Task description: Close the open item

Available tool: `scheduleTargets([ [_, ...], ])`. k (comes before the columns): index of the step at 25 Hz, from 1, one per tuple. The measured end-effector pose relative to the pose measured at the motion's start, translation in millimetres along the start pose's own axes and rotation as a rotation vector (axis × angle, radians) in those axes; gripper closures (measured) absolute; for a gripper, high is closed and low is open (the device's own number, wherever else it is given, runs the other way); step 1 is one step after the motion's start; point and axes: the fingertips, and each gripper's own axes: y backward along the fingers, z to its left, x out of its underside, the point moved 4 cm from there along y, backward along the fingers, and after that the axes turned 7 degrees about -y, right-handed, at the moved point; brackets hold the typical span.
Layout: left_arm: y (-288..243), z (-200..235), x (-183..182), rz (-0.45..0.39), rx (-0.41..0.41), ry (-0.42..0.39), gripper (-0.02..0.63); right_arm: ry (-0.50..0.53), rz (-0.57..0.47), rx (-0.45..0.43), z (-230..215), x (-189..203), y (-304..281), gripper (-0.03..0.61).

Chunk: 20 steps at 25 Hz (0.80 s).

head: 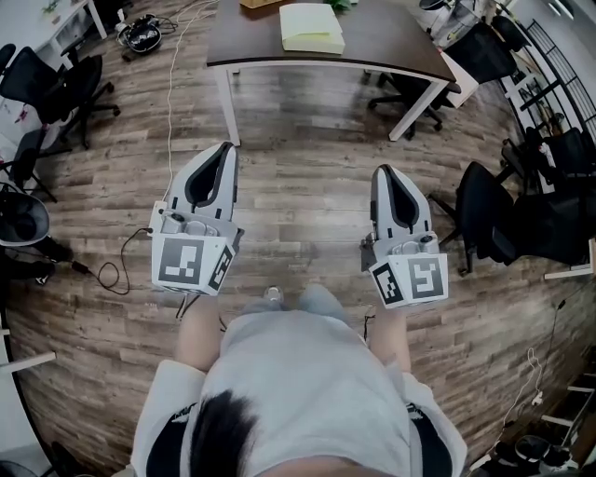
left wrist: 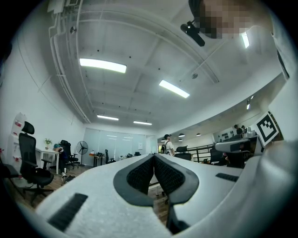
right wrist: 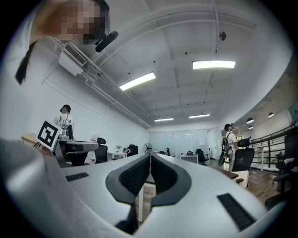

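The left gripper (head: 226, 149) and right gripper (head: 382, 171) are held clenched and empty above an office's plank floor (head: 307, 191), facing the dark table (head: 382, 42) where a pale yellow item (head: 312, 28) is seen, its long axis indiscernible.

You stand on a plank floor (head: 307, 168); a dark bench (head: 382, 47) lies ahead, black chairs (head: 56, 84) flank you, strip lights (left wrist: 102, 65) glow on the white ceiling (left wrist: 139, 42).

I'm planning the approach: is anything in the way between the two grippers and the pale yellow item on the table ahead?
Nothing visible. Only bare wood floor lies between the left gripper, the right gripper and the table bearing the pale yellow item; the office chairs stand off to the sides.
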Motion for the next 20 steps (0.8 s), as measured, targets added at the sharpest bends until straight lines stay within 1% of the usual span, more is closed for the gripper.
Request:
scheduleTargets([
  [6, -7.2, 9.2, 3.8, -0.007, 0.011, 0.007, 0.606, -0.031, -0.008, 0.018, -3.0, -1.5, -7.3, 0.565],
  [10, -19.6, 16.2, 10.5, 0.0, 0.013, 0.015, 0.606, -0.029, -0.007, 0.017, -9.5, 1.2, -22.3, 0.565],
  [15, -48.2, 31.8, 14.5, -0.007, 0.002, 0.001, 0.606, -0.025, -0.01, 0.019, -28.4, 2.9, -55.5, 0.565],
  [20, -89.0, 48.2, 23.6, -0.005, -0.017, -0.003, 0.606, -0.033, -0.021, 0.008, -56.5, 6.3, -97.9, 0.565],
])
